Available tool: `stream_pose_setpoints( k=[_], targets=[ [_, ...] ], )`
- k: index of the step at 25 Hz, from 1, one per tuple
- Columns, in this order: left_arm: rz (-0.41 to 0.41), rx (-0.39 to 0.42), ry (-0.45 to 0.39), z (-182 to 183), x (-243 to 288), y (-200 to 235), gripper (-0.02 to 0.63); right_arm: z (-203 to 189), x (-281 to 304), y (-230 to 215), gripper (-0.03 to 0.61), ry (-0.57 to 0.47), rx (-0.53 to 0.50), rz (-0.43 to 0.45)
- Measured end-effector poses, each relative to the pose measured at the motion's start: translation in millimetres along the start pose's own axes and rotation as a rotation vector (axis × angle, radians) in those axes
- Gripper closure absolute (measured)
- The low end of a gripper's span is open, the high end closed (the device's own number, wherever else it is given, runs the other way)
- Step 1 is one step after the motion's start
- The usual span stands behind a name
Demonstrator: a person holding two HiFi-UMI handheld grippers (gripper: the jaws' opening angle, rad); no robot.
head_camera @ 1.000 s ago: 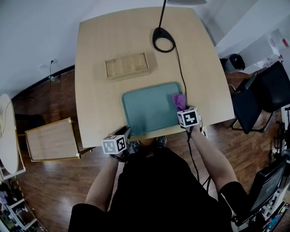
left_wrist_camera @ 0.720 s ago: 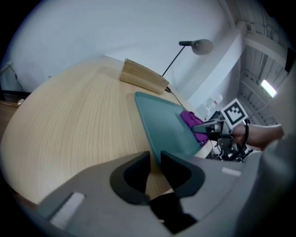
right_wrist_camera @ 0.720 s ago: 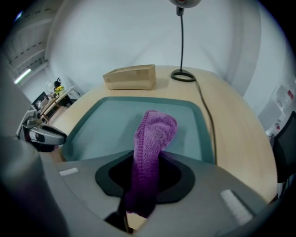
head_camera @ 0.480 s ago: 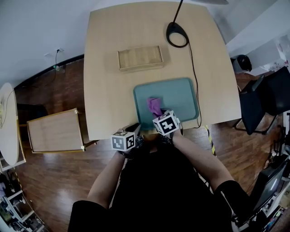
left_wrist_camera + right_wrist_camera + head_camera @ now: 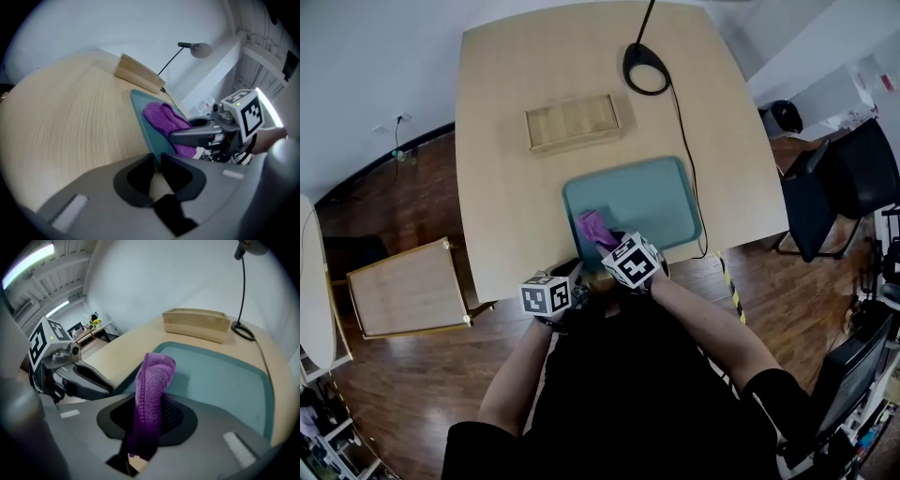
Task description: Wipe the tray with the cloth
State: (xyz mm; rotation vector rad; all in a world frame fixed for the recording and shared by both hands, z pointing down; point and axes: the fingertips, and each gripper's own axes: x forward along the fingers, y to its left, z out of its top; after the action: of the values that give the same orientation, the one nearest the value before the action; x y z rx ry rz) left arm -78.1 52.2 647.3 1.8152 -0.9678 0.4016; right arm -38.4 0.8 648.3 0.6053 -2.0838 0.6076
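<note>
left gripper [image 5: 157,163] jaws just closing, pinching tray [image 5: 652,202] near-left corner rim, right gripper [image 5: 149,404] clamping cloth [image 5: 154,373] on tray's near-left part, open table [image 5: 502,178] leftward, box [image 5: 574,122] beyond

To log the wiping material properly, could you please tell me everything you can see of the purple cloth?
The cloth is purple with a looped, terry-like pile, bunched into a thick, narrow fold. The right gripper is shut on its lower end, and the free end rises past the jaws and flops forward. Seen from the head view and the left gripper view, it lies on the near left part of the teal tray, resting on the tray's floor.
</note>
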Motion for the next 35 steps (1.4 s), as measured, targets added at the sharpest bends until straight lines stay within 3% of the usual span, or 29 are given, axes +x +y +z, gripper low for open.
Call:
stream_pose_setpoints(
  k=[8,10,12,14,20,23,31,35],
  targets=[
    [0.018,-0.057,0.007,-2.7,2.3,4.9,0.522,-94.7,-96.4,-175.1,0.471,0.085,0.158,-0.346],
    [0.032,-0.064,0.009,-3.0,4.4,4.4,0.523,-112.1,-108.1,-198.7,0.471,0.109,0.176,-0.352],
    [0.046,-0.058,0.014,-2.6,7.7,2.6,0.531,-118.9,-110.9,-203.0,0.471,0.093,0.201,-0.298],
    [0.053,-0.053,0.017,-1.7,9.6,1.9,0.537,-124.1,-110.2,-196.4,0.471,0.092,0.221,-0.270],
    [0.026,-0.086,0.020,-1.1,9.1,3.1,0.540,-124.6,-96.3,-159.9,0.471,0.083,0.283,-0.298],
    [0.007,-0.109,0.031,-0.7,9.5,3.1,0.541,-99.8,-77.2,-120.7,0.471,0.055,0.276,-0.229],
    [0.010,-0.108,0.031,-1.9,10.7,-0.9,0.541,-49.3,-21.8,-8.5,0.471,0.078,0.094,-0.048],
    [0.003,-0.116,0.040,-2.2,8.1,2.1,0.541,-27.7,-0.3,34.9,0.471,0.051,0.090,0.050]
  ],
)
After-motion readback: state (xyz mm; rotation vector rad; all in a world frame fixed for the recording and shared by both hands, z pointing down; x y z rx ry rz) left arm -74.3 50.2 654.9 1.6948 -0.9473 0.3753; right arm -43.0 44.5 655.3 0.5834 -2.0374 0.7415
